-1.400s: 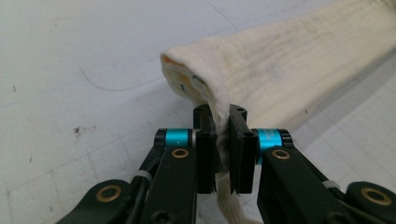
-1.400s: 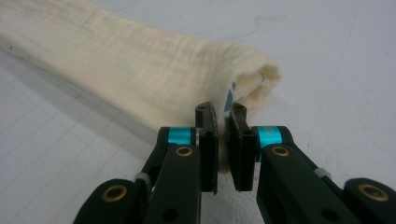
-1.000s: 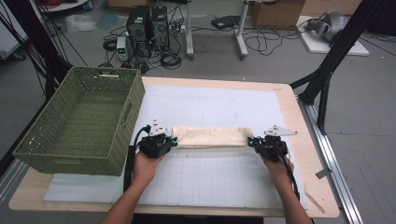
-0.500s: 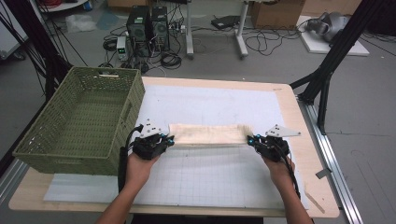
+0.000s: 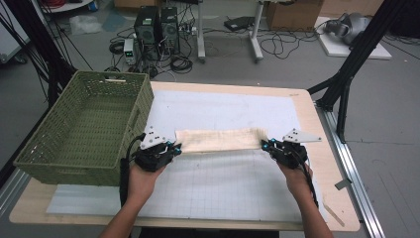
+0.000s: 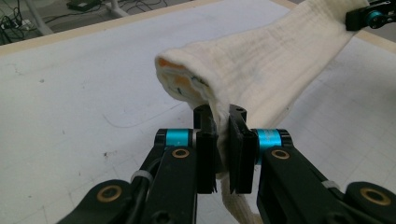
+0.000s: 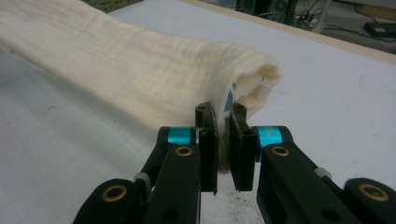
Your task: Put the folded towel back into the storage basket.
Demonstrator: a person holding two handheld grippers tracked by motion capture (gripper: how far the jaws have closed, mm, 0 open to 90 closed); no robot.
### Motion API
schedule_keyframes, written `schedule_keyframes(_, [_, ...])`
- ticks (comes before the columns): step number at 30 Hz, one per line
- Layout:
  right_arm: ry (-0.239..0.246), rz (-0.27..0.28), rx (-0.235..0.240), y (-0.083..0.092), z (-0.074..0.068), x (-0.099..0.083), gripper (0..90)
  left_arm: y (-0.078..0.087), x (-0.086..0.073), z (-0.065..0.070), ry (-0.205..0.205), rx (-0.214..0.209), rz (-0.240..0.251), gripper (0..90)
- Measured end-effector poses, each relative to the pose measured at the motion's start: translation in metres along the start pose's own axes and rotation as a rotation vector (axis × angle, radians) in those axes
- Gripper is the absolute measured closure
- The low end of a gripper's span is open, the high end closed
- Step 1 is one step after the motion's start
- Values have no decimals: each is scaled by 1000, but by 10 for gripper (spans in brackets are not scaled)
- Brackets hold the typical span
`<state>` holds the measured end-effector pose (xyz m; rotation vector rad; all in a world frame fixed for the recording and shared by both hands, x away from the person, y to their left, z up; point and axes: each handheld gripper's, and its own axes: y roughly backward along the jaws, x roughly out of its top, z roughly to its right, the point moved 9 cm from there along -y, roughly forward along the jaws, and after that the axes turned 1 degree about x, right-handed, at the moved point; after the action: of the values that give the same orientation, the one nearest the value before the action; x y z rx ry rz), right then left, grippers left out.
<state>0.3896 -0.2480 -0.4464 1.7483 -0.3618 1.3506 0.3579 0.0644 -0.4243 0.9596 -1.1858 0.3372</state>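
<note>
Since a second ago our left gripper (image 5: pixel 174 148) has drifted slightly left toward the green basket (image 5: pixel 54 153). High view: cream cloth (image 5: pixel 220 140) stretched across the white mat (image 5: pixel 223 183), right gripper (image 5: pixel 267 145) at its other end. Left gripper view: jaws clamped on the cloth's corner. Right gripper view: jaws likewise pinching the cloth's folded end.
</note>
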Motion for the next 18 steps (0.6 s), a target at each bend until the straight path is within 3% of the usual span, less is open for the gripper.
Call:
schedule_keyframes(9, [14,43,31,3,-5,16,837,17,8,-2,0,11,30,830])
schedule_keyframes(18, [20,54,77,-10,-6,38,837,32,13,-7,0,32,50,830])
